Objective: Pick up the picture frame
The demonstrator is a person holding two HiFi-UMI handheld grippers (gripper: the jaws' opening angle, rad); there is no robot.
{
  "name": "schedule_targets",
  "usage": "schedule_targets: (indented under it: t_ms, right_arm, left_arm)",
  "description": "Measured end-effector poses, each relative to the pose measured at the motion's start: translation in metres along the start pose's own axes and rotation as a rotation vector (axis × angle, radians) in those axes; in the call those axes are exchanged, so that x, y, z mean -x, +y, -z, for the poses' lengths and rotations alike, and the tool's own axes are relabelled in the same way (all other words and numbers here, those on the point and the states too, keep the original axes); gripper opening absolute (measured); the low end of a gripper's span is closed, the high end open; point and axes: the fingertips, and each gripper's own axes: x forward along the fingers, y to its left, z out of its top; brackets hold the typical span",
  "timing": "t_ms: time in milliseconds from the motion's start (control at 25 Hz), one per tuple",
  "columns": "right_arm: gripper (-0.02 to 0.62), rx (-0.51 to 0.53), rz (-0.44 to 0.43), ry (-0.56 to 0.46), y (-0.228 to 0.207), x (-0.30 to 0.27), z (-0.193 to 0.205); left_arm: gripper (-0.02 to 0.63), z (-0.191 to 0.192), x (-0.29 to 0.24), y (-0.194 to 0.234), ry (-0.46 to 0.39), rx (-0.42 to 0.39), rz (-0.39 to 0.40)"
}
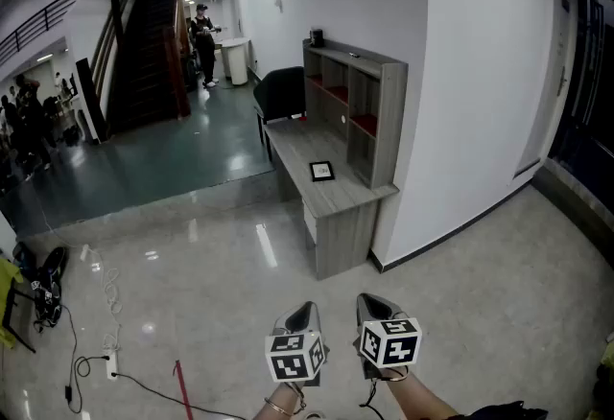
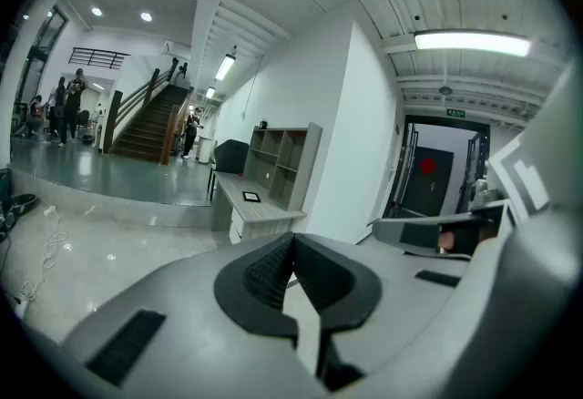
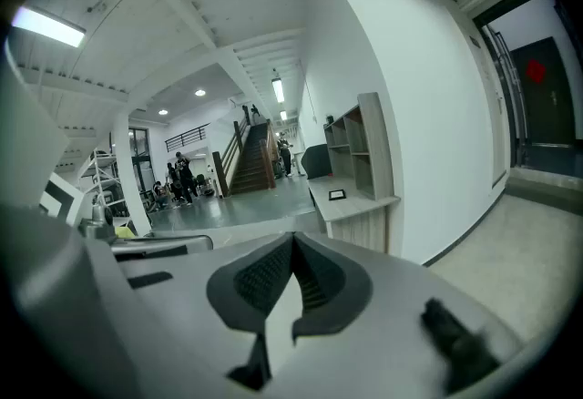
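Both grippers are shut and hold nothing. The left gripper has its dark ribbed pads pressed together at the tip with nothing between them, and the right gripper shows the same in its own view. They are side by side, low and tilted a little downward, well short of the desk and pointing roughly toward it.

The picture frame lies flat on the desk top, out in the open part of the surface, near the front of the shelf unit that stands along the desk's wall side. It sits closer to the desk's near end than to the far end, where a dark chair is pushed in. Nothing touches the frame.

As for progress, the task looks barely begun. A wide stretch of floor lies between the grippers and the desk, so the approach, the opening of the jaws, the grip and the lift are all left to do.

The frame rests face up, a dark border around a pale middle. Its edges run about parallel with the desk's edges. From here it looks nearly square, so I cannot tell which side is the longer; it is too small in all three views to judge a long axis.
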Motion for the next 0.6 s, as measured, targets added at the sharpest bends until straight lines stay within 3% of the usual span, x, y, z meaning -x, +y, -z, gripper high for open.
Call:
schedule_targets:
  t_ms: [600]
  right_arm:
    - [0.032,0.003,-0.013,-0.008,0.016,-0.021,-0.005]
  left_arm:
    - [0.014,-0.005,-0.014,0.016,0.004,0.019,0.025]
